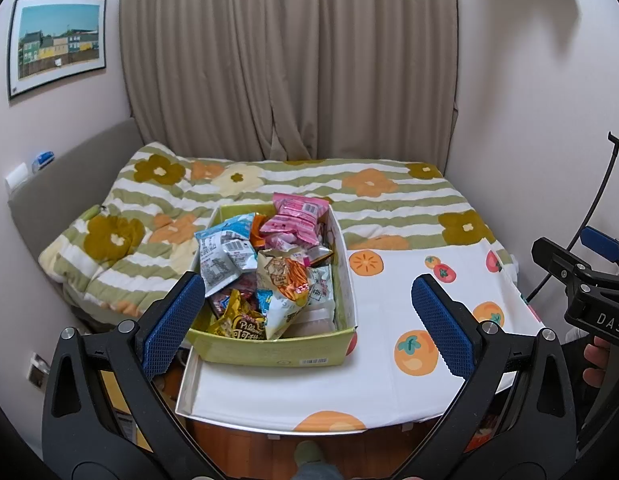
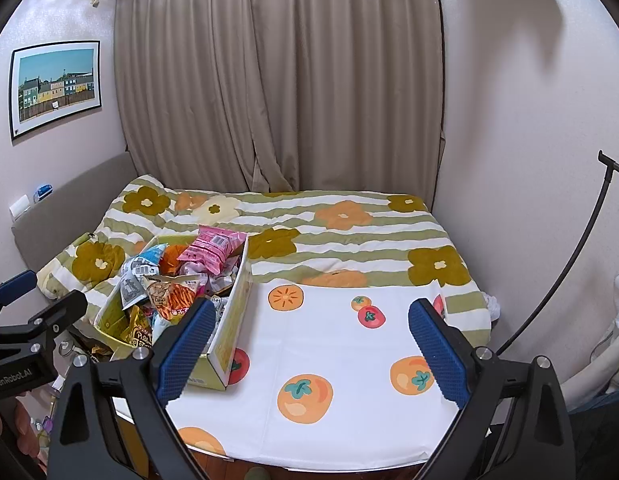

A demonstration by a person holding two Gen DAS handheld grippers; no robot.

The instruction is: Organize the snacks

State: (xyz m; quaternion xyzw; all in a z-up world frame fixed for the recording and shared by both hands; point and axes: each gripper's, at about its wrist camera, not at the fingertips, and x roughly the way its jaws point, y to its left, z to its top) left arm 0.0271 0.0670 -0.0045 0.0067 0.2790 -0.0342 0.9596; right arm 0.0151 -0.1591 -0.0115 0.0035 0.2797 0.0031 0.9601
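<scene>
Snack packets (image 1: pixel 269 268) heaped in green box (image 1: pixel 269 350); both grippers (image 1: pixel 305 312) (image 2: pixel 309 344) wide, empty, near it. Stage unclear; grip packets singly by edges.

"DAS" on right gripper (image 1: pixel 597 276), "GenRobot.AI" on left gripper (image 2: pixel 25 332), "Pillow" on brown snack packet (image 1: pixel 239 322)

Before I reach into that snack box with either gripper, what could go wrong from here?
1. The green box is heaped above its rim; pulling one packet, say the pink packet on top, may spill its neighbours onto the blanket.
2. The box sits near the left edge of the white cloth, so a push from the left gripper might slide it off.
3. The packets overlap, so the open right gripper may pinch two at once.
</scene>
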